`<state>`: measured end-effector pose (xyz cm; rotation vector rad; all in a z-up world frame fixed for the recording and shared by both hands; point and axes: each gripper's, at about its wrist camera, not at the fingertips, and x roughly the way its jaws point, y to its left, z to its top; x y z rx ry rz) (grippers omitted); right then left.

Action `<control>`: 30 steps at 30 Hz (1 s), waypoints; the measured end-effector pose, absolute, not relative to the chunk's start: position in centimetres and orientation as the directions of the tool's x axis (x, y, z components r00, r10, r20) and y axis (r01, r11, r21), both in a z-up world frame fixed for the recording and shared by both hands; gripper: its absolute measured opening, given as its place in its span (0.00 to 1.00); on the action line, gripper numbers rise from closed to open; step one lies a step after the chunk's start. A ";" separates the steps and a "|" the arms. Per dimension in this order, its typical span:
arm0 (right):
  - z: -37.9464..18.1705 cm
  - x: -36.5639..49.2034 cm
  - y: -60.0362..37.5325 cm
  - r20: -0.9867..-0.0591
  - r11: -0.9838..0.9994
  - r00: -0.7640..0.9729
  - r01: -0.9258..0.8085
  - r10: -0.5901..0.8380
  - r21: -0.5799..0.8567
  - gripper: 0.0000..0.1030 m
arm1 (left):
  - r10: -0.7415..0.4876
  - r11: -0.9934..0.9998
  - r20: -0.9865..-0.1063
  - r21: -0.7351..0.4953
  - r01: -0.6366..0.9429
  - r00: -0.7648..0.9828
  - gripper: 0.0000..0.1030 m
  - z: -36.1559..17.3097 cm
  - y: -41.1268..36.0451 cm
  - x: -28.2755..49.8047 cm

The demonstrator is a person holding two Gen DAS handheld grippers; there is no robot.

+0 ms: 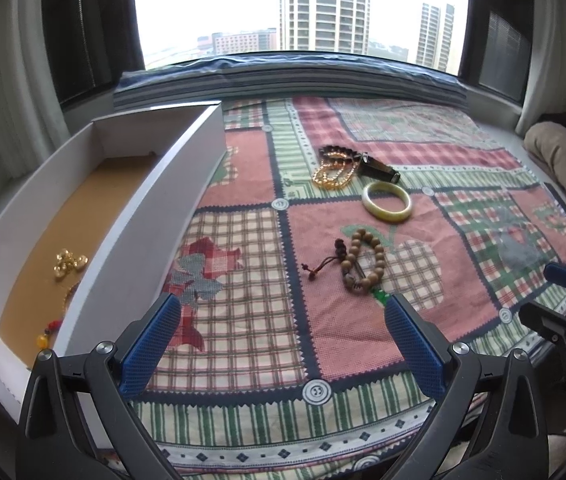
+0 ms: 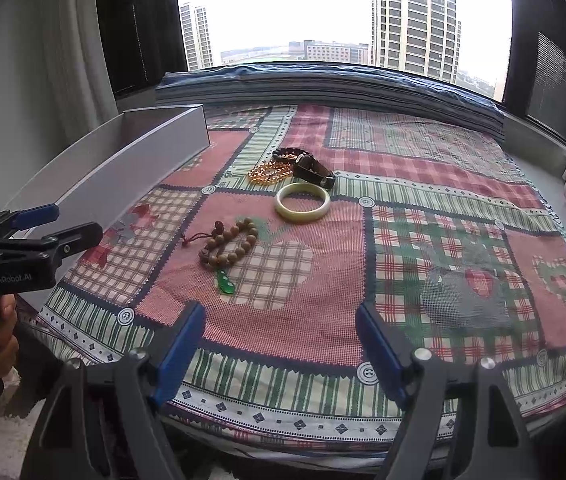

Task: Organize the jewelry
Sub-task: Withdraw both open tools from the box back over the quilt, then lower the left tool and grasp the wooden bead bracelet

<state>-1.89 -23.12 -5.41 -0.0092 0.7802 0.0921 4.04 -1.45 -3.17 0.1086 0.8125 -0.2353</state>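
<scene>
Wooden-bead bracelet (image 2: 229, 242), light, limp and likely to sag, lay left of centre on the patchwork cloth (image 2: 423, 208), best pinched across its beads, while both grippers' fingers (image 2: 181, 344) stood apart, empty.

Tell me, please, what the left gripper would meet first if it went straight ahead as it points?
Probably the wooden bead bracelet on the patchwork cloth; the open left gripper points toward it, though depth is unclear.
</scene>
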 end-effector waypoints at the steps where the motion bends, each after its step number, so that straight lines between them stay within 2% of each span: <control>1: -5.3 -1.9 -23.2 -0.703 0.996 0.706 -0.088 0.085 0.032 0.77 | -0.163 0.970 -0.733 0.004 0.244 0.660 0.99 -3.3 -1.3 4.2; 6: -4.9 -2.2 -24.6 -0.691 0.998 0.720 -0.042 0.065 0.049 0.77 | -0.144 0.979 -0.746 -0.010 0.205 0.650 0.99 -3.9 0.2 4.9; 11: -6.2 -1.9 -25.8 -0.727 0.998 0.684 -0.010 0.056 0.068 0.77 | -0.137 0.979 -0.772 -0.011 0.203 0.621 0.99 -5.3 0.2 6.0; 20: -6.6 -2.0 -26.2 -0.729 0.997 0.681 -0.018 0.069 0.078 0.77 | -0.240 0.930 -0.791 -0.020 0.367 0.563 0.97 -6.1 -4.4 8.6; 24: -7.1 -2.1 -26.6 -0.734 0.996 0.676 -0.003 0.068 0.090 0.77 | -0.297 0.908 -0.818 -0.081 0.412 0.492 0.78 -7.6 -6.2 10.1; 28: -7.5 -2.2 -26.9 -0.740 0.995 0.669 0.004 0.071 0.098 0.77 | -0.287 0.914 -0.838 -0.095 0.395 0.464 0.69 -9.9 -7.7 11.5; 30: -7.6 -2.3 -27.0 -0.741 0.995 0.668 0.005 0.070 0.098 0.77 | -0.267 0.919 -0.847 -0.080 0.387 0.459 0.56 -11.0 -8.4 11.9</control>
